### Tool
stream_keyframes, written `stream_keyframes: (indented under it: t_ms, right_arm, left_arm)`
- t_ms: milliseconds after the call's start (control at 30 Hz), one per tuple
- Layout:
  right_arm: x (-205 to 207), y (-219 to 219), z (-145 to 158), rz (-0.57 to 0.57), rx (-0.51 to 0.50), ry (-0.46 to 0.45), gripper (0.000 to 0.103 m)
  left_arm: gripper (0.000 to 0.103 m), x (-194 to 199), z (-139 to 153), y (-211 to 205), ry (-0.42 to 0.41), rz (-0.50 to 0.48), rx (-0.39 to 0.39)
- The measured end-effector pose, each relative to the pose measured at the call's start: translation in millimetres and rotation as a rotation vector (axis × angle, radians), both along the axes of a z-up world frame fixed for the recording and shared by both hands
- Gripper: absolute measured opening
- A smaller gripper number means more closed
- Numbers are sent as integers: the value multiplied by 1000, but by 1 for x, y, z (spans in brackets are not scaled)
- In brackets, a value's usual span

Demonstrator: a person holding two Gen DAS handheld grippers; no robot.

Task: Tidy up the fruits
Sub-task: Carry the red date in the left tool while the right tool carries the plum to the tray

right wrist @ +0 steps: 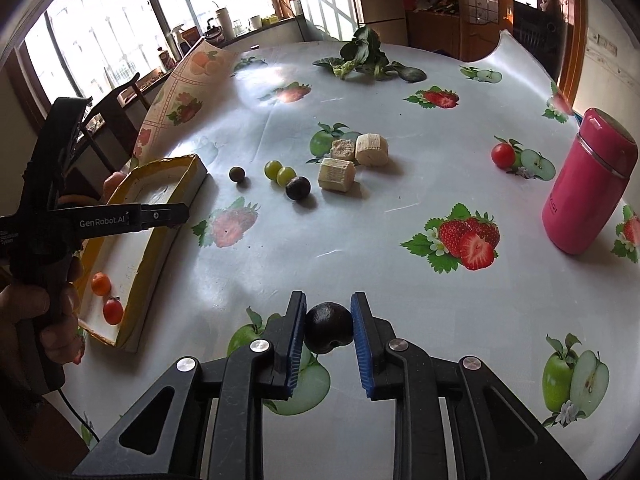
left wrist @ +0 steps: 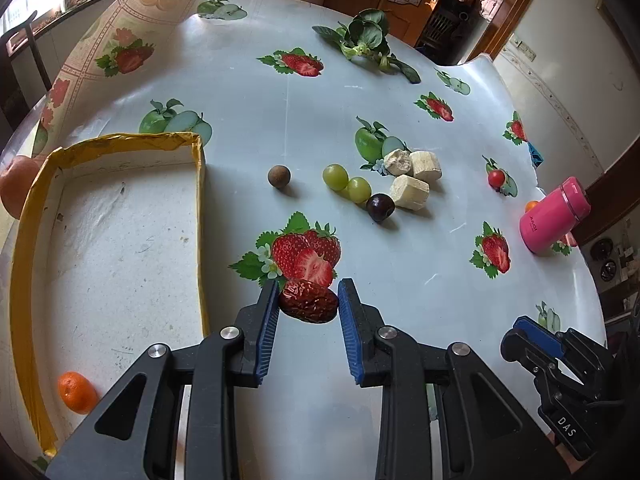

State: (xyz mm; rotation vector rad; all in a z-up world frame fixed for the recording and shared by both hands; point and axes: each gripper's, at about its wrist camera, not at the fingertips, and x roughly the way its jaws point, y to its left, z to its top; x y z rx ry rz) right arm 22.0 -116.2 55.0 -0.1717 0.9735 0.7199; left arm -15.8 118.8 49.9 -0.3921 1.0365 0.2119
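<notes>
My left gripper (left wrist: 308,302) is shut on a wrinkled red date (left wrist: 308,305), held above the table just right of the yellow-rimmed white tray (left wrist: 198,208). A small orange (left wrist: 77,393) lies in the tray's near corner, and the right wrist view shows a small red tomato (right wrist: 113,310) beside that orange (right wrist: 101,283). My right gripper (right wrist: 329,328) is shut on a dark round plum (right wrist: 329,329). On the table remain a brown longan (left wrist: 279,176), two green grapes (left wrist: 346,182), a dark plum (left wrist: 380,207) and a cherry tomato (left wrist: 497,178).
Three pale sugarcane chunks (left wrist: 412,178) sit beside the grapes. A pink flask (right wrist: 588,184) stands at the right, with a small orange fruit (left wrist: 531,205) behind it. Leafy greens (left wrist: 366,40) lie at the far side. A peach (left wrist: 18,186) rests left of the tray.
</notes>
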Motion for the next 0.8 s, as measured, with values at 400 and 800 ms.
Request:
stream_keyframes:
  t_ms: [400,800]
  right_arm:
    - [-29,40,20,96,32,-20,23]
    - [-58,88,27,197,48,-21,23]
  left_arm:
    - [27,-41,17,21,-14,71,31]
    - [27,-75,19,49,-13,133,32]
